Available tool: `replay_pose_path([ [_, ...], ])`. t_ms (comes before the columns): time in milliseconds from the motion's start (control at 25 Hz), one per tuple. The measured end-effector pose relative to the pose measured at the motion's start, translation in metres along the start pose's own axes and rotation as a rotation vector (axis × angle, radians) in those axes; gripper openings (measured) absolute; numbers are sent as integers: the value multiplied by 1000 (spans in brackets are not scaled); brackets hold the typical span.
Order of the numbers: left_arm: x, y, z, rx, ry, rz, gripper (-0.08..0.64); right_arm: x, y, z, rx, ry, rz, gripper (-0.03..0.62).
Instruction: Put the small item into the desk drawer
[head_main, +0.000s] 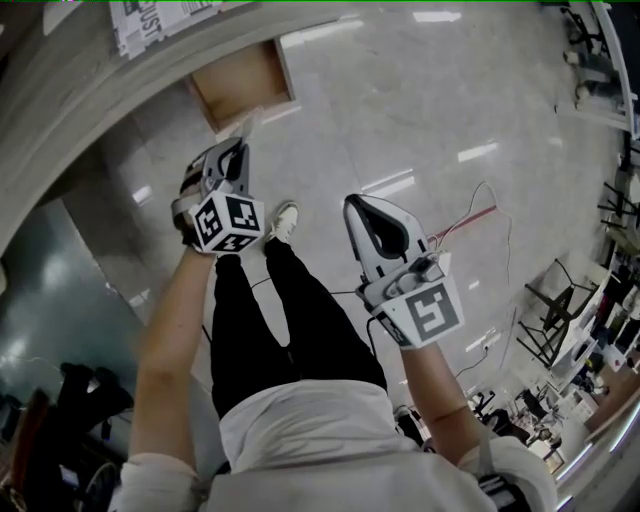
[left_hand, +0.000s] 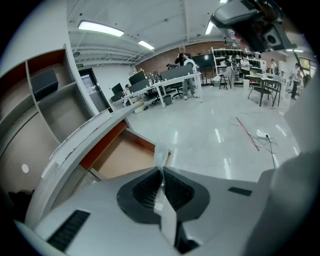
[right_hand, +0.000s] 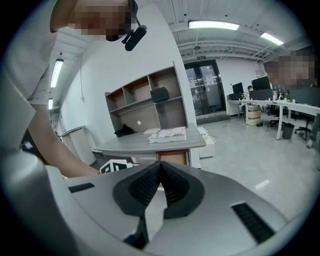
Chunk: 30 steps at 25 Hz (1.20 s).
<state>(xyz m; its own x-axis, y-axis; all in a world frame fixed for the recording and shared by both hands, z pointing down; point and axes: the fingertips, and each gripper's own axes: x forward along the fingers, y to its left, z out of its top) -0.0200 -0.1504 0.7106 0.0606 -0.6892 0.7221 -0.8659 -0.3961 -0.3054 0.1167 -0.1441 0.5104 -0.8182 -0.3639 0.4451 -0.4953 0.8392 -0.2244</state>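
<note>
Left claw (left_hand: 162, 175) pinches a thin clear plastic slip (left_hand: 161, 157), its long axis upright, poking past the tips. The open brown wooden drawer (left_hand: 122, 162) under the grey tabletop (left_hand: 85, 132) lies just ahead, below-left. Right claw (right_hand: 160, 170) pressed together, empty, farther off.

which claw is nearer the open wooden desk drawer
Left. The left claw, pinching a thin clear plastic strip, is just short of the open wooden desk drawer; the right claw hangs farther back.

Open-plan office: rows of desks w/ monitors (left_hand: 150, 82) at 12 o'clock in left gripper view, chairs (left_hand: 264, 90) at 2, strip lights (left_hand: 100, 28) overhead, shelf unit (right_hand: 145, 105) (mostly bare), glossy tile floor (head_main: 430, 110)
</note>
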Motion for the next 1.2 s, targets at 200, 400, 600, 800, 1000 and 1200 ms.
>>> replay_pose_path([
  [200, 19, -5, 0, 72, 35, -12, 21, 3, -5, -2, 12, -5, 8, 23],
  [400, 38, -15, -4, 166, 63, -46, 21, 3, -11, -3, 14, -20, 13, 23],
  [600, 59, -22, -18, 243, 113, -66, 21, 0, -19, -10, 12, -2, 8, 23],
  [800, 70, -27, -22, 265, 136, -79, 21, -2, -26, -12, 15, -10, 4, 23],
  [1000, 76, -28, -24, 266, 154, -97, 22, 2, -27, -13, 31, -4, 7, 23],
  [1200, 83, -26, -28, 256, 165, -111, 23, 7, -28, -11, 37, -13, 17, 23],
])
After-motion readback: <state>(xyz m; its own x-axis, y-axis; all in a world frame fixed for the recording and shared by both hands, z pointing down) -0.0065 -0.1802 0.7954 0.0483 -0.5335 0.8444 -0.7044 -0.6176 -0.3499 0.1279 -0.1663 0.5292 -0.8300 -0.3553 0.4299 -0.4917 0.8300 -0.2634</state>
